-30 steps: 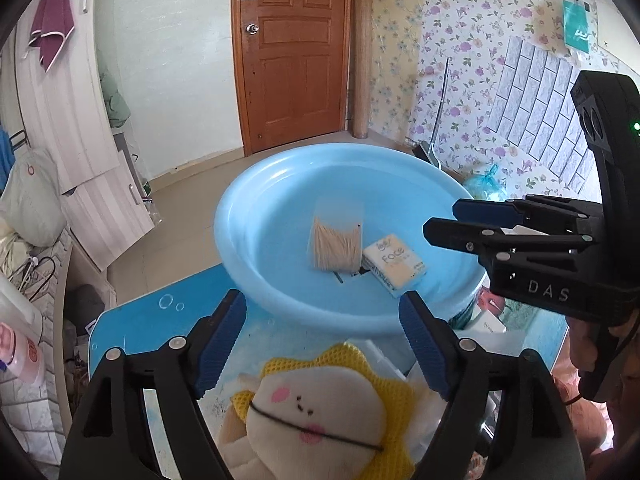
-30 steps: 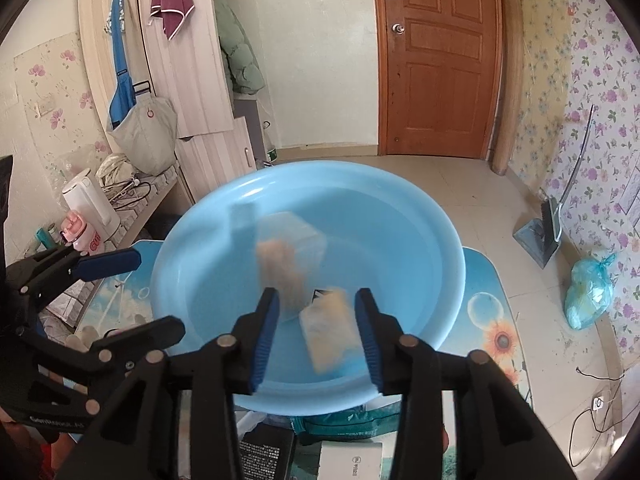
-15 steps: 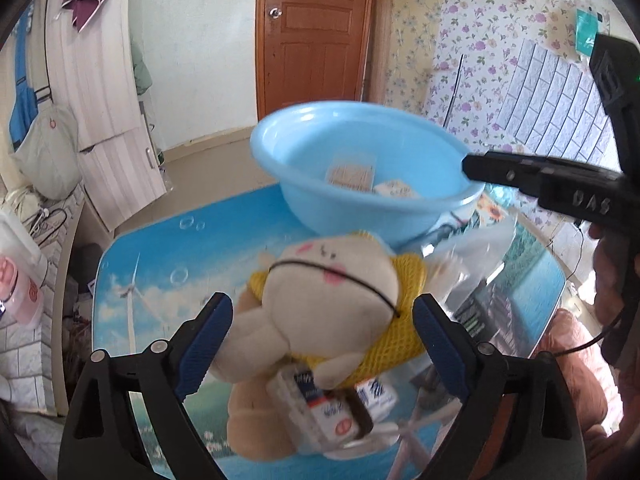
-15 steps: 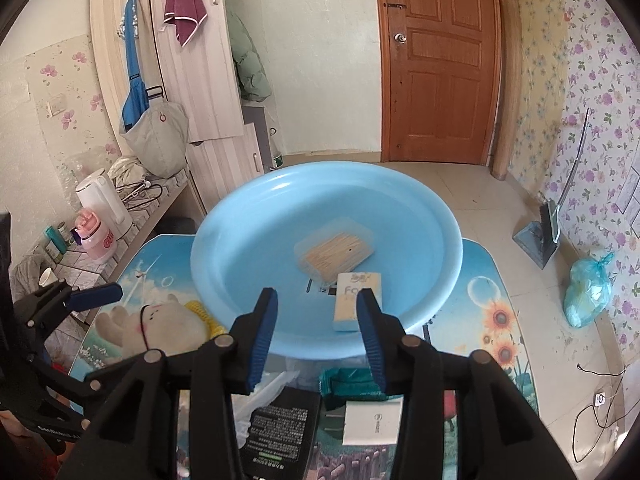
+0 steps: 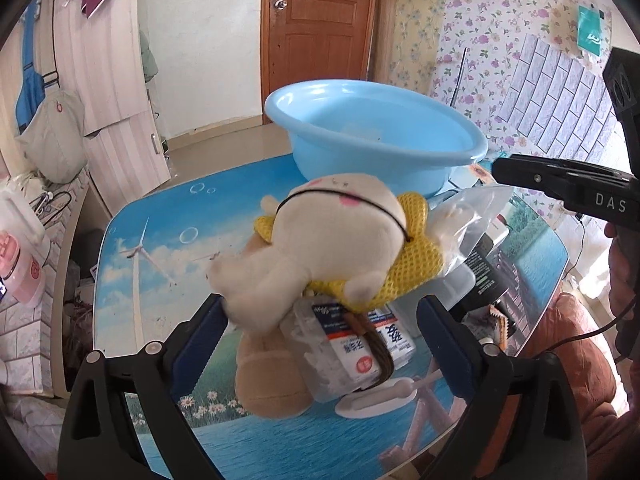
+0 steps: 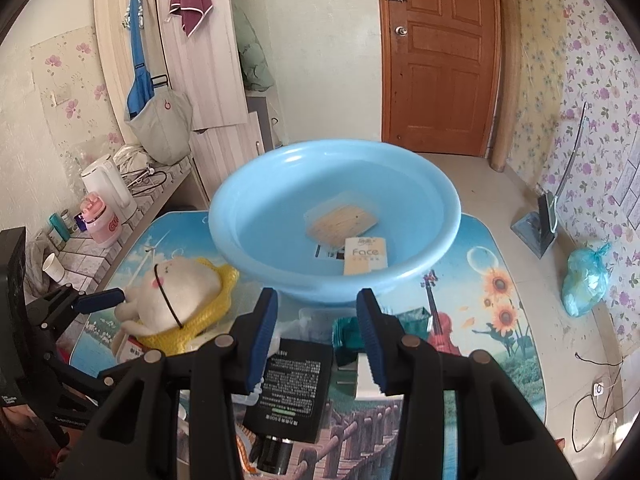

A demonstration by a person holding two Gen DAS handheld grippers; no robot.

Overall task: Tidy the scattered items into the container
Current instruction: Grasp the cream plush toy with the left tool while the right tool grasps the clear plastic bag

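Observation:
A cream plush toy with a yellow mesh collar (image 5: 332, 240) lies on the table in front of the light-blue basin (image 5: 400, 168). It rests on a clear labelled box (image 5: 344, 352) and a tan plush piece (image 5: 268, 380). My left gripper (image 5: 322, 312) straddles the toy with its jaws opening. The left pad brushes the toy's arm and the right pad stands clear. My right gripper (image 6: 316, 320) hovers open and empty over a black packet (image 6: 290, 388), just short of the basin (image 6: 256, 248). In the basin lie a clear toothpick box (image 6: 342, 222) and a Face tissue pack (image 6: 366, 256).
A clear plastic bag (image 5: 468, 216), a green packet (image 6: 348, 332) and a white box (image 6: 366, 380) crowd the table between plush and basin. A kettle (image 6: 106, 184) and a pink cup (image 6: 100, 220) stand on the tiled ledge to the left. The table edge lies close on the right.
The left gripper drew back from the basin and sank toward the plush, its jaws spreading wider. The right gripper pulled back from over the basin; the two items in it have come to rest.

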